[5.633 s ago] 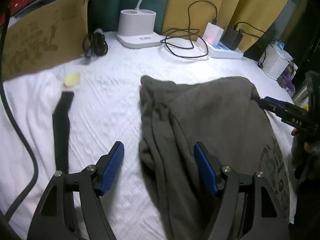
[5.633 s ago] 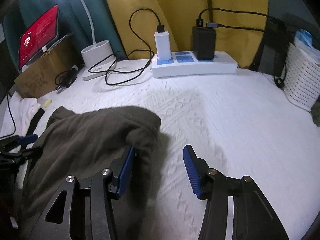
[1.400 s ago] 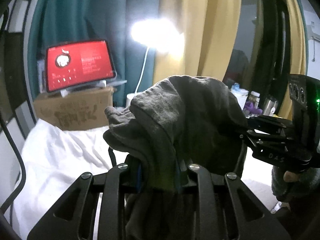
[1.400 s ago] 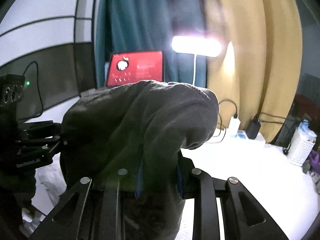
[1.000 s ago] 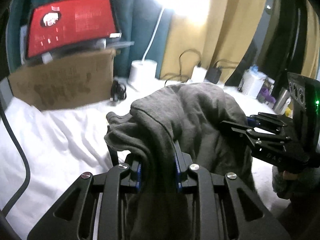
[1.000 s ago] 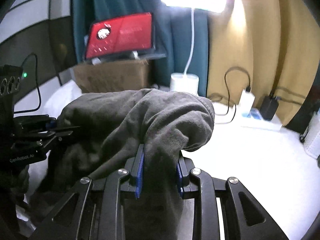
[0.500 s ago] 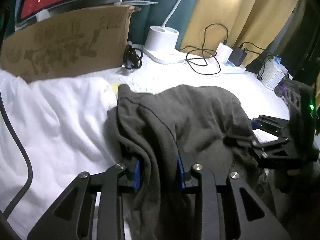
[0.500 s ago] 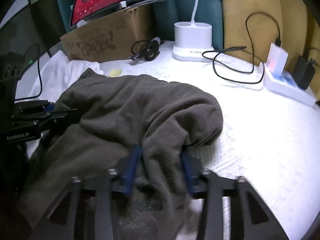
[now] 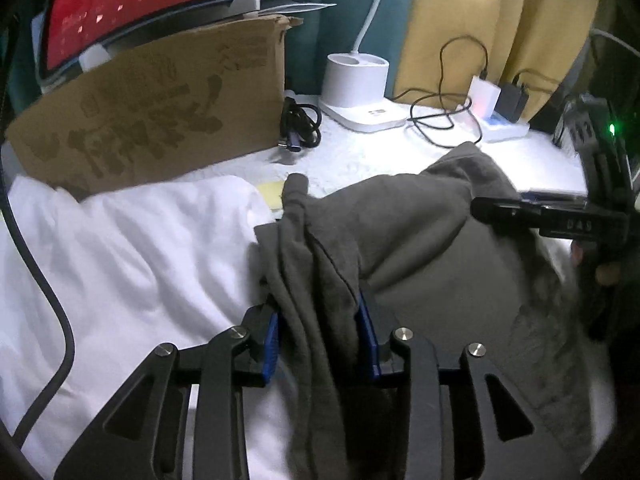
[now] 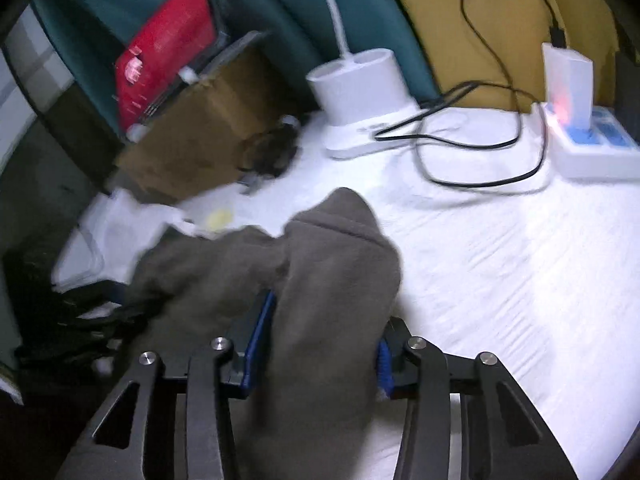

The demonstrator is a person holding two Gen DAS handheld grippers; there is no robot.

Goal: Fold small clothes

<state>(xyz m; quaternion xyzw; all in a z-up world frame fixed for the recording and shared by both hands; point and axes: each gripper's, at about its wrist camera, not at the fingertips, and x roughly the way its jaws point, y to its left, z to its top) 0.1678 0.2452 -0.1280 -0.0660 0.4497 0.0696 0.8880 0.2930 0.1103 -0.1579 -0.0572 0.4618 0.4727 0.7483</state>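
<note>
A dark grey garment [image 9: 420, 240] lies bunched on the white bedding [image 9: 360, 160]. A thick fold of it runs between the blue pads [image 9: 272, 340] of my left gripper [image 9: 320, 340], whose jaws are opening and look slack on the cloth. In the right wrist view the garment [image 10: 332, 248] humps up between the jaws of my right gripper [image 10: 320, 340], which are closing; the cloth covers most of the right pad. The right gripper [image 9: 540, 212] also shows at the garment's far edge, held by a hand. The left gripper [image 10: 80, 320] is a dark blur.
A cardboard box [image 9: 160, 120] with a red-screened tablet [image 9: 160, 0] on it stands at the back left. A white lamp base [image 9: 360, 88], coiled black cable [image 9: 300, 124] and power strip [image 9: 500, 124] line the back. A white cloth [image 9: 120, 248] lies left of the garment.
Both grippers came down from holding the garment up in the air to the bedding. Their pads, tight on the cloth before, now stand wider apart. The garment has slumped onto the bed.
</note>
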